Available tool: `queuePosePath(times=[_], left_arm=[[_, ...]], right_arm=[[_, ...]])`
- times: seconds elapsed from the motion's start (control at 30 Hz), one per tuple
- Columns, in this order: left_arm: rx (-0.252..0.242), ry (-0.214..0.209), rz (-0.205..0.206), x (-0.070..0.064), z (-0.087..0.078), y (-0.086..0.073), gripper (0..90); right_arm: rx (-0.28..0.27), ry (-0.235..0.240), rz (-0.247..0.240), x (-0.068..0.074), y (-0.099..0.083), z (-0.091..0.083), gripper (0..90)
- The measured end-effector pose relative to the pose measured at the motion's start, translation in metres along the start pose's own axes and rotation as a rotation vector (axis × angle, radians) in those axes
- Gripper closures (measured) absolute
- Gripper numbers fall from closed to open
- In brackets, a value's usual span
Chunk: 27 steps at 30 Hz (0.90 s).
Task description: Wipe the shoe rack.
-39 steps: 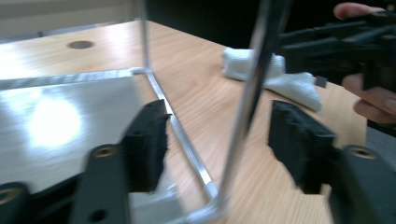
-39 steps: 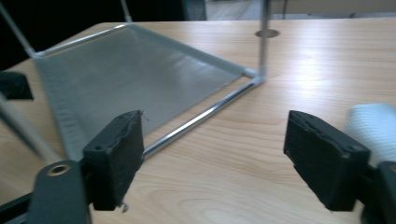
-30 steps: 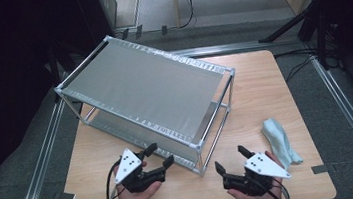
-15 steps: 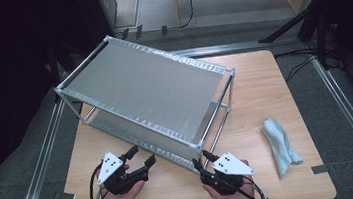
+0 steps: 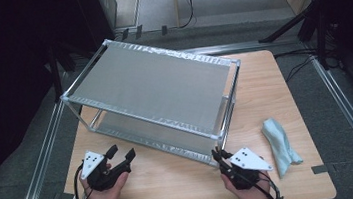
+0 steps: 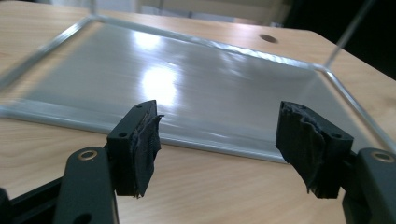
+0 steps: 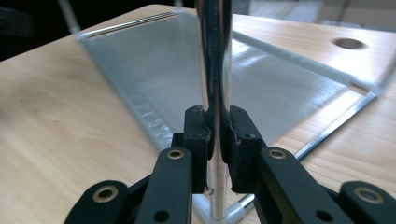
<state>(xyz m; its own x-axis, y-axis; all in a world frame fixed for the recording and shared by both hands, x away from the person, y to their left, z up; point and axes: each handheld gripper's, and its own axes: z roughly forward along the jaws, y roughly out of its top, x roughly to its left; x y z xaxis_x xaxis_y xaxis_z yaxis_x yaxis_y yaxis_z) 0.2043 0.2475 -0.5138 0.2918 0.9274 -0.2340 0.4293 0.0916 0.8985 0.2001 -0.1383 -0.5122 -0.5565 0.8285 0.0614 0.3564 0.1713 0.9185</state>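
A two-tier metal shelf rack (image 5: 153, 89) stands on the wooden table (image 5: 263, 84), turned at an angle. My right gripper (image 5: 219, 155) is at the rack's near right corner, shut on the upright corner post (image 7: 214, 70); its jaws clamp the post just above the lower shelf (image 7: 196, 74). My left gripper (image 5: 121, 154) is open at the front left, a short way from the rack's lower front rail (image 6: 196, 140), with nothing between its pads (image 6: 142, 144). The lower shelf (image 6: 187, 84) lies ahead of it.
A crumpled light blue cloth (image 5: 280, 145) lies on the table to the right of my right hand. A round cable hole (image 6: 269, 38) is in the tabletop beyond the rack. Dark floor and metal rails surround the table.
Both hands drew back toward the front edge, then the right gripper moved left from near the cloth to the rack's corner post and shut on it. The left gripper stayed open.
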Motion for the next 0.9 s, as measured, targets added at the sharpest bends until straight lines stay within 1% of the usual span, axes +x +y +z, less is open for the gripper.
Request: queuePosePath(times=[0.03, 0.07, 0.1, 0.13, 0.17, 0.2, 0.23, 0.27, 0.3, 0.33, 0.37, 0.4, 0.47, 0.5, 0.53, 0.57, 0.6, 0.63, 0.7, 0.77, 0.8, 0.83, 0.87, 0.9], left_arm=[[-0.017, 0.033, -0.01, 0.009, -0.002, 0.002, 30.1], [-0.017, 0.033, -0.01, 0.009, -0.002, 0.002, 30.1], [-0.036, 0.078, -0.01, 0.018, -0.005, 0.004, 30.5], [-0.036, 0.078, -0.01, 0.018, -0.005, 0.004, 31.1], [-0.047, 0.112, 0.002, 0.023, -0.007, 0.005, 31.1], [-0.061, 0.157, 0.01, 0.031, -0.009, 0.006, 32.7], [-0.064, 0.175, 0.01, 0.035, -0.01, 0.006, 33.5], [-0.064, 0.175, 0.01, 0.035, -0.01, 0.006, 34.5], [-0.07, 0.206, 0.002, 0.044, -0.011, 0.007, 35.4], [-0.07, 0.206, 0.002, 0.044, -0.011, 0.007, 35.8], [-0.07, 0.231, -0.017, 0.052, -0.01, 0.008, 36.6], [-0.067, 0.239, -0.027, 0.056, -0.009, 0.008, 37.3], [-0.055, 0.246, -0.046, 0.064, -0.006, 0.009, 38.3], [-0.047, 0.25, -0.047, 0.067, -0.003, 0.011, 39.6], [-0.047, 0.25, -0.047, 0.067, -0.003, 0.011, 44.8], [-0.026, 0.244, -0.044, 0.072, 0.004, 0.013, 46.1], [-0.026, 0.244, -0.044, 0.072, 0.004, 0.013, 46.1], [-0.013, 0.231, -0.047, 0.075, 0.011, 0.015, 46.1], [-0.006, 0.225, -0.048, 0.078, 0.018, 0.017, 46.9], [-0.003, 0.222, -0.049, 0.08, 0.02, 0.017, 48.7], [-0.004, 0.21, -0.052, 0.082, 0.024, 0.018, 52.2], [-0.017, 0.193, -0.046, 0.084, 0.026, 0.019, 54.5], [-0.029, 0.193, -0.05, 0.085, 0.027, 0.02, 58.0], [-0.035, 0.19, -0.053, 0.086, 0.027, 0.02, 63.6]], right_arm=[[-0.001, -0.012, 0.012, -0.006, -0.001, -0.003, 80.0], [-0.003, -0.024, 0.018, -0.012, -0.001, -0.005, 80.0], [-0.006, -0.033, 0.018, -0.018, -0.002, -0.007, 80.0], [-0.005, -0.039, 0.019, -0.024, -0.002, -0.009, 80.0], [-0.005, -0.039, 0.019, -0.024, -0.002, -0.009, 80.0], [-0.01, -0.066, 0.036, -0.035, -0.003, -0.013, 79.8], [-0.012, -0.083, 0.046, -0.041, -0.003, -0.015, 79.6], [-0.013, -0.094, 0.064, -0.046, -0.003, -0.017, 79.5], [-0.016, -0.108, 0.073, -0.051, -0.004, -0.019, 79.2], [-0.016, -0.108, 0.073, -0.051, -0.004, -0.019, 79.2], [-0.023, -0.121, 0.11, -0.059, -0.005, -0.023, 78.7], [-0.025, -0.123, 0.124, -0.062, -0.006, -0.025, 78.5], [-0.028, -0.129, 0.132, -0.065, -0.007, -0.027, 78.5], [-0.028, -0.129, 0.134, -0.066, -0.007, -0.029, 78.4], [-0.028, -0.129, 0.134, -0.066, -0.007, -0.029, 78.4], [-0.033, -0.131, 0.134, -0.067, -0.009, -0.031, 78.4], [-0.033, -0.131, 0.134, -0.067, -0.009, -0.031, 78.4], [-0.035, -0.131, 0.133, -0.067, -0.01, -0.032, 78.4], [-0.037, -0.134, 0.132, -0.067, -0.011, -0.033, 78.4], [-0.038, -0.134, 0.135, -0.067, -0.012, -0.035, 78.4], [-0.04, -0.137, 0.135, -0.067, -0.012, -0.036, 78.4], [-0.04, -0.138, 0.136, -0.067, -0.013, -0.037, 78.4], [-0.043, -0.14, 0.137, -0.068, -0.013, -0.038, 78.4], [-0.042, -0.14, 0.136, -0.068, -0.014, -0.039, 78.4]])
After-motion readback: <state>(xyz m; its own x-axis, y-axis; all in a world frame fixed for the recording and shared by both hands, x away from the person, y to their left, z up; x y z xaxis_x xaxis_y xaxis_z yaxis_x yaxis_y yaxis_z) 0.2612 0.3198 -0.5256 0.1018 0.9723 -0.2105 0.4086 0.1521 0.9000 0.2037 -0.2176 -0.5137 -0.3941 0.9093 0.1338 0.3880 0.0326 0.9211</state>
